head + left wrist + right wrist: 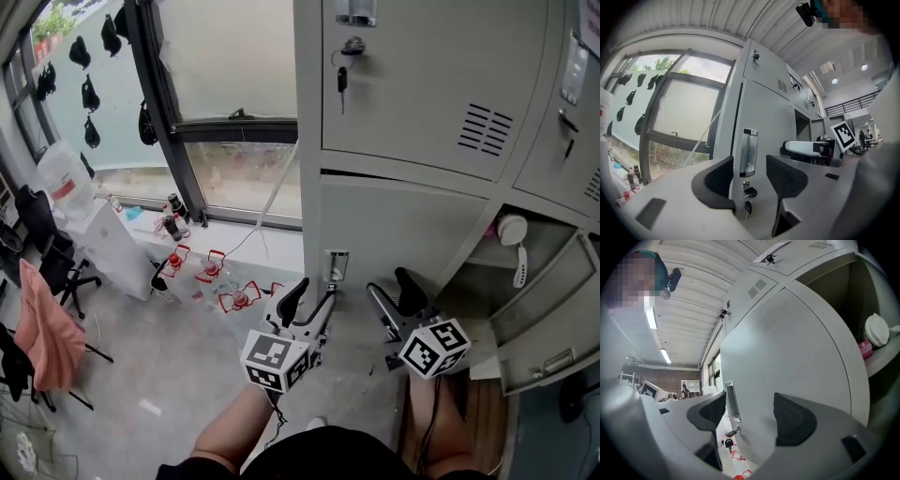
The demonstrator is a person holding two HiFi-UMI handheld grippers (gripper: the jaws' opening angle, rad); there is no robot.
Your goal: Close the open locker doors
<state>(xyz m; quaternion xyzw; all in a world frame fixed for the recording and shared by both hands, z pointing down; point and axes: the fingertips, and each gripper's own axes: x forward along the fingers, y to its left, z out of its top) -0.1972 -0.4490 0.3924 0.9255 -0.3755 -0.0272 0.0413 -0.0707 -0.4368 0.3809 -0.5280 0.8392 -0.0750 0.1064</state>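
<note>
Likely stiff, light: grey sheet-metal locker door (787, 348); push flat panel. Left gripper (750, 166), right gripper (749, 404) spread, empty.

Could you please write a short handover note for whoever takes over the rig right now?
Left gripper: open, empty, facing the handled lower door.
Right gripper: open, empty, beside it.
Lower right door hangs wide open.
Done: upper left door shut; handled door shut or nearly.
Left: push the open door closed; check the handled one.
</note>
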